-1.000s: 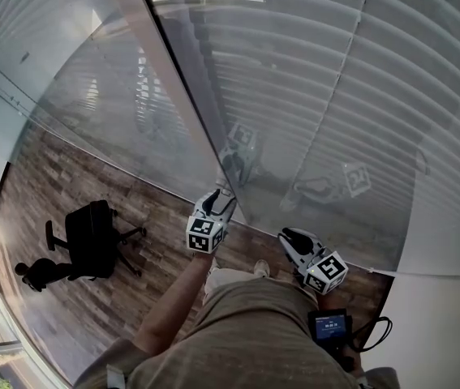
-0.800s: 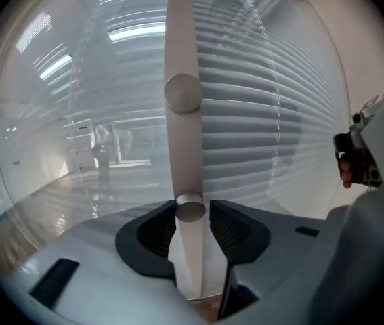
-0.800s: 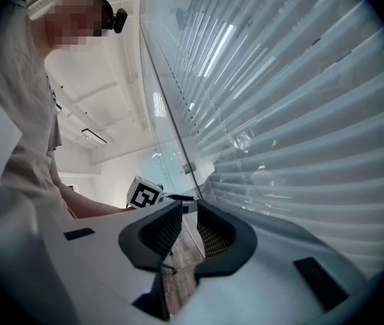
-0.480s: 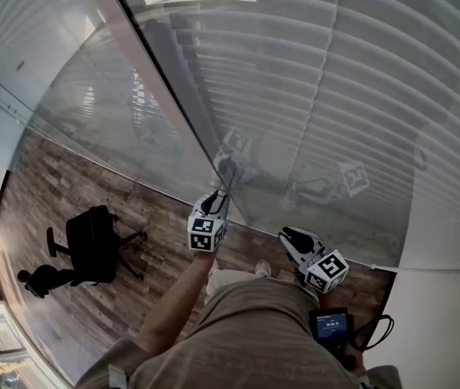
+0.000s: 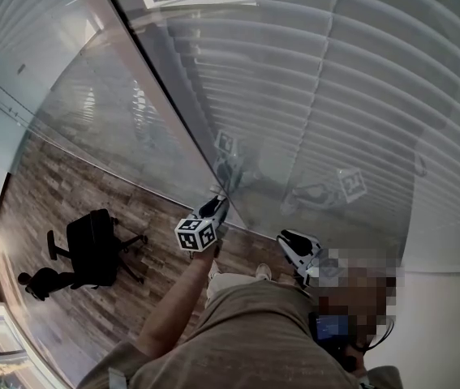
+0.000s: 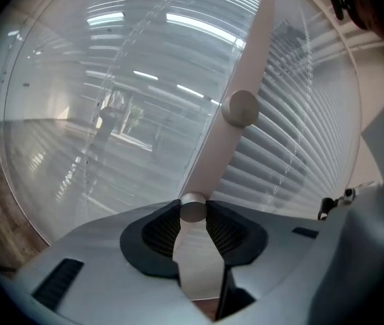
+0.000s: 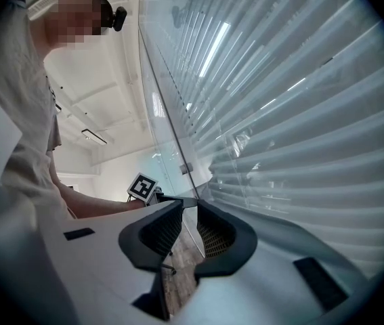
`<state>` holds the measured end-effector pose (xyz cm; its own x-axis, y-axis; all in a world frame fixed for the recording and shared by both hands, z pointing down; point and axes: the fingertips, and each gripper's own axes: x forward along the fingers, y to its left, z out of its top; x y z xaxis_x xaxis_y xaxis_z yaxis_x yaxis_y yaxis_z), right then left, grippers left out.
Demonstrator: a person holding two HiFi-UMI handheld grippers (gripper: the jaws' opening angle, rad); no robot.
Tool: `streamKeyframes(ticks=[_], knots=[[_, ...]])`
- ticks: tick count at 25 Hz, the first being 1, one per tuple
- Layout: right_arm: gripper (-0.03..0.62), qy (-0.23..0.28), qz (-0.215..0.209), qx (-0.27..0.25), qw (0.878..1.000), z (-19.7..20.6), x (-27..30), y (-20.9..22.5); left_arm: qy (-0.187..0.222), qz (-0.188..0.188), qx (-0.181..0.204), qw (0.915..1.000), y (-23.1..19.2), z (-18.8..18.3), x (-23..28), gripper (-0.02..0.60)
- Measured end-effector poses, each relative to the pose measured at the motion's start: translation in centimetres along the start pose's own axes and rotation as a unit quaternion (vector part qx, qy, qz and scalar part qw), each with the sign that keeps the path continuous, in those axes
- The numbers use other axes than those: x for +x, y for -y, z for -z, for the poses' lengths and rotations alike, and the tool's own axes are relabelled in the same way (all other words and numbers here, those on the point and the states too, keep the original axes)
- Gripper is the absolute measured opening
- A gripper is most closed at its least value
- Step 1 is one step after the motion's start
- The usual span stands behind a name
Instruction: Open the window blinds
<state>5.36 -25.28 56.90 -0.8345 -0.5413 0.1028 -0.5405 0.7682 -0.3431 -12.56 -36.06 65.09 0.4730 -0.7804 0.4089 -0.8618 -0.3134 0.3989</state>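
White slatted blinds (image 5: 335, 96) hang shut behind a glass pane. A pale upright frame strip (image 6: 246, 66) carries two round metal knobs. My left gripper (image 6: 193, 212) is shut on the lower knob (image 6: 193, 208), which sits pinched between the dark pads. The upper knob (image 6: 240, 108) is free. In the head view the left gripper (image 5: 216, 205) reaches the bottom of the frame strip (image 5: 156, 71). My right gripper (image 5: 286, 237) hovers low beside the glass, apart from the blinds. In its own view the right gripper (image 7: 188, 205) shows a narrow gap and nothing inside.
A black office chair (image 5: 92, 241) stands on the wood floor (image 5: 43, 209) to the left. A white wall (image 5: 449, 322) bounds the right side. The person's arm (image 5: 173, 306) and shirt fill the lower middle.
The left gripper's jaws closed onto the lower knob and the gripper rolled, so its marker cube now faces differently. The right gripper stayed where it was.
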Motion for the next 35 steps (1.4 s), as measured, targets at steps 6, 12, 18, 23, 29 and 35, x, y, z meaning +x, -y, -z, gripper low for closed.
streamKeyframes(ticks=[6,12,18,23,29,35], knots=[[0.074,-0.002,-0.002,0.001,1.0,-1.6,0.4,0.1,0.005,0.043,-0.095,0.9945,0.1,-1.3,0.0,0.133],[0.075,-0.003,-0.006,-0.001,1.0,-1.5,0.7,-0.1,0.017,0.084,-0.188,0.9783,0.0,-1.3,-0.1,0.133],[0.074,-0.005,-0.007,-0.004,1.0,-1.4,0.9,-0.5,0.029,0.112,-0.267,0.9566,-0.1,-1.3,-0.3,0.133],[0.074,-0.005,-0.008,-0.005,1.0,-1.8,0.6,-0.4,0.027,0.121,-0.307,0.9434,0.2,-1.6,-0.3,0.133],[0.074,-0.005,-0.007,-0.005,1.0,-2.2,0.5,-0.8,0.033,0.135,-0.366,0.9202,0.2,-1.8,-0.5,0.133],[0.074,-0.005,-0.006,-0.004,1.0,-1.7,0.3,-0.7,0.045,0.166,-0.452,0.8754,0.4,-1.6,-0.4,0.132]])
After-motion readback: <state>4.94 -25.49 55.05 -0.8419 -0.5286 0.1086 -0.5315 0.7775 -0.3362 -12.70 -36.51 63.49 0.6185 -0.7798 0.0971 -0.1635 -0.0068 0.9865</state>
